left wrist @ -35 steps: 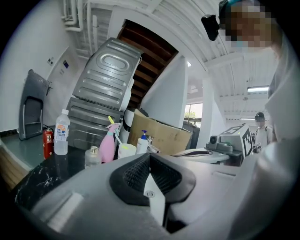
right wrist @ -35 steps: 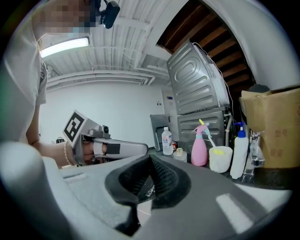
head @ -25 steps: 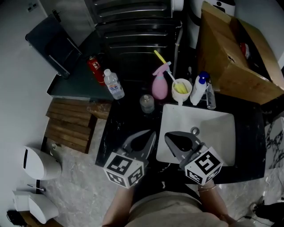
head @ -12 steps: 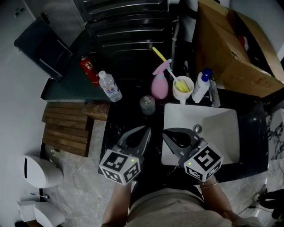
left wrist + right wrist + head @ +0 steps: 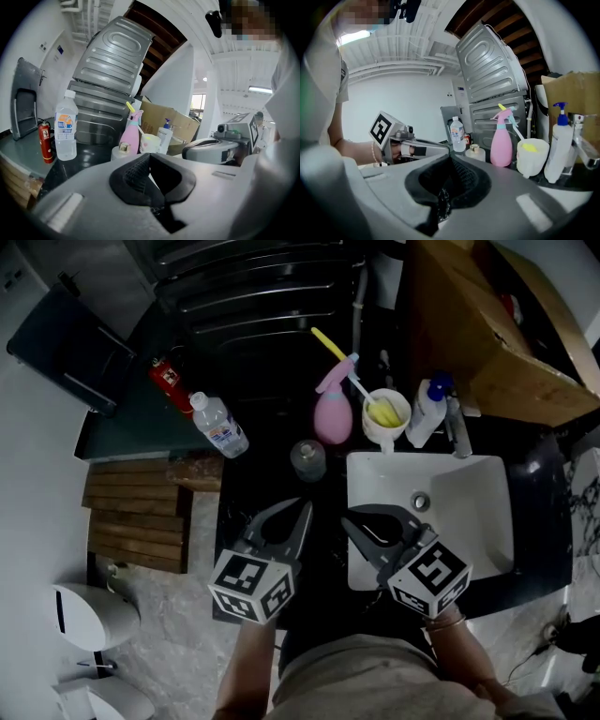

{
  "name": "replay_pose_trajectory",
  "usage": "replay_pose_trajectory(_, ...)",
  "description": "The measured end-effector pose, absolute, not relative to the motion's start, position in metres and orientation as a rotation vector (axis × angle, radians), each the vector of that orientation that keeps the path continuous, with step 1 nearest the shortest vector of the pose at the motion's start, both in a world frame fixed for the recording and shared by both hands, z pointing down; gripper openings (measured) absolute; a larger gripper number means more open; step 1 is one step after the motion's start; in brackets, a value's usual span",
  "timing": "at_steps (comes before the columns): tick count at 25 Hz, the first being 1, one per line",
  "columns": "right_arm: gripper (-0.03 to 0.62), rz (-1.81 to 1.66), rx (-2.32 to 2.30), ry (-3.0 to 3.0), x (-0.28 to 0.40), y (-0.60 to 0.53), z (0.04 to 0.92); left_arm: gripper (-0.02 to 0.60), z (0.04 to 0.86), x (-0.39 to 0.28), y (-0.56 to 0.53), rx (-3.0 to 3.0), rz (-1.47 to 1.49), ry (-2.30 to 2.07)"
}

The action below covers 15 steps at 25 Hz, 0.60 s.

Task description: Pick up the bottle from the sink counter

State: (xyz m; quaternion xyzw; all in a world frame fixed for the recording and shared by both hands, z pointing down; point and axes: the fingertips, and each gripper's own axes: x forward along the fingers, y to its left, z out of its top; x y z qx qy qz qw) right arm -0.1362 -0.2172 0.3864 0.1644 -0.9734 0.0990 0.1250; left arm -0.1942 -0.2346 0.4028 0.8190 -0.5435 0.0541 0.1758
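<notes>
- The water bottle (image 5: 217,426) is clear plastic with a white cap and a printed label, and it stands upright. It looks nearly full, so I judge it moderately heavy for its size.
- Its thin wall will likely dent under a hard squeeze, and the smooth plastic may slip. The straight labelled middle looks like the best place to grip, across its width and below the shoulder.
- It stands at the far left corner of the sink counter (image 5: 246,507), where the black top meets a grey ledge. I cannot tell which of the two carries its base. A red canister (image 5: 169,381) is just beside it, further left.
- The left gripper (image 5: 305,506) has its jaws together with nothing between them. It hangs over the counter's near edge, and the bottle is well apart from it, ahead and to its left.
- The right gripper (image 5: 349,516) also has its jaws together and empty. It is at the near left corner of the sink basin (image 5: 469,521), further from the bottle.
- A small jar (image 5: 307,460) stands between the left jaws and the far edge. A pink spray bottle (image 5: 332,413), a white cup (image 5: 386,418) and a pump bottle (image 5: 427,413) line that edge.
- The jaws must part before any grasp, and the left gripper seems the nearer choice.
</notes>
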Motion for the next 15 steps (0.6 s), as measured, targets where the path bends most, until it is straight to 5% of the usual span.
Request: replay_pose_trajectory(15, 0.002, 0.402, 0.664, -2.759, -0.119, -0.246, 0.417, 0.006, 0.447, -0.221, -0.279, 2.269, 0.275, -1.550)
